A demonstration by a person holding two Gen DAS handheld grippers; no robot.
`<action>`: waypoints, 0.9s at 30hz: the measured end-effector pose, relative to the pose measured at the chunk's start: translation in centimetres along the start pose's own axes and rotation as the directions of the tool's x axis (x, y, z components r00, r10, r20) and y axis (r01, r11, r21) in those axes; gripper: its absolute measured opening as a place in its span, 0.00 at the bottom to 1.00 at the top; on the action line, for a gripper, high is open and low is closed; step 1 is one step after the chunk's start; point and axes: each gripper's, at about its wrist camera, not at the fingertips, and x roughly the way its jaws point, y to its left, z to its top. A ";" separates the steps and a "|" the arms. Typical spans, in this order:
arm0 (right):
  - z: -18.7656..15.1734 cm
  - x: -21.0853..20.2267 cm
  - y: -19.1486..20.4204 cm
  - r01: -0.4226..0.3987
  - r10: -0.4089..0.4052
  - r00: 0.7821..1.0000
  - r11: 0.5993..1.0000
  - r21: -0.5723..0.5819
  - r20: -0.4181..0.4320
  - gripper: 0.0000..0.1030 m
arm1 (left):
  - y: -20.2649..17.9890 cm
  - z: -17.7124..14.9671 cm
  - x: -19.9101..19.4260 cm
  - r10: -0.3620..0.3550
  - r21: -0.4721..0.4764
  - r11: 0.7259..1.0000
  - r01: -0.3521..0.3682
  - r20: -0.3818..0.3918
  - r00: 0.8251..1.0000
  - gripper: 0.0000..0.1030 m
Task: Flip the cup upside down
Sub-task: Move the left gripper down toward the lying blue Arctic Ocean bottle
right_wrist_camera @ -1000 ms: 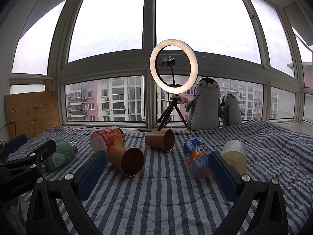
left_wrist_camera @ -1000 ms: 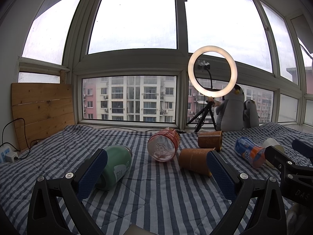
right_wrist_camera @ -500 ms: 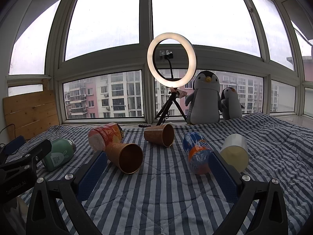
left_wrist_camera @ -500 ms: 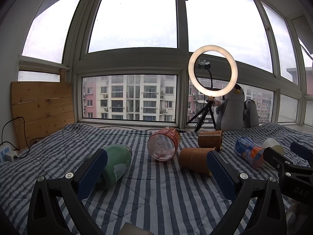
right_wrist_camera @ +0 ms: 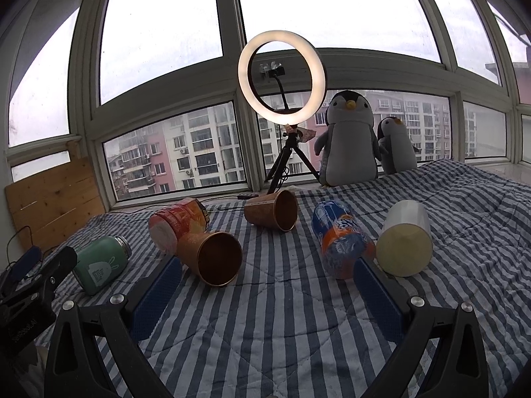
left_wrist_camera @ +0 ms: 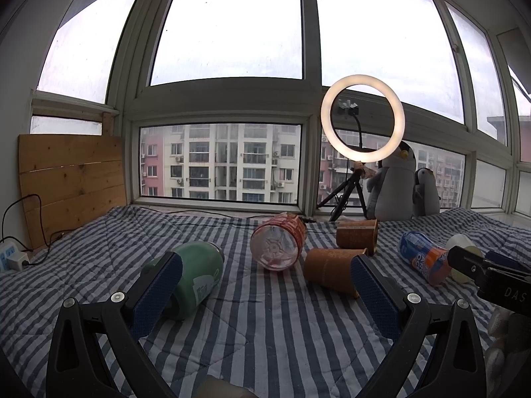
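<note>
**Six containers on their sides on striped bed, both grippers empty**

Farthest left on the quilt (right_wrist_camera: 298, 325), green flask (right_wrist_camera: 99, 267), lying down, mouth toward the far window. Right of it, red bottle (right_wrist_camera: 176, 224) on its side, base toward the near edge. Touching or just in front of that, near cup (right_wrist_camera: 212, 257), brown, tipped over, open mouth facing the near right. Farther back and right, far cup (right_wrist_camera: 273, 210), also brown and on its side, mouth to the right. Next right, blue-orange bottle (right_wrist_camera: 341, 238) lying lengthwise, then pale tumbler (right_wrist_camera: 406, 237) on its side at the right end, just beside it.

Behind, on the sill: ring light (right_wrist_camera: 282, 76) on a tripod, two plush penguins (right_wrist_camera: 348, 142) to its right. Wooden board (left_wrist_camera: 71, 179) leaning at far left.

Left gripper (left_wrist_camera: 265, 292): fingers spread wide, nothing between them, low over the near quilt; green flask just beyond the left finger, near cup beyond the right one. Right gripper (right_wrist_camera: 265, 293): fingers likewise wide apart, holding nothing, with the near cup beyond its left finger and blue-orange bottle beyond its right.
</note>
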 end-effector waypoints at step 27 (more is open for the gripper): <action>6.1 5.6 -7.0 0.032 -0.018 0.978 0.997 0.065 -0.207 0.92 | -1.4 0.6 6.7 -0.202 -0.061 0.979 0.193 -0.348 0.916 0.99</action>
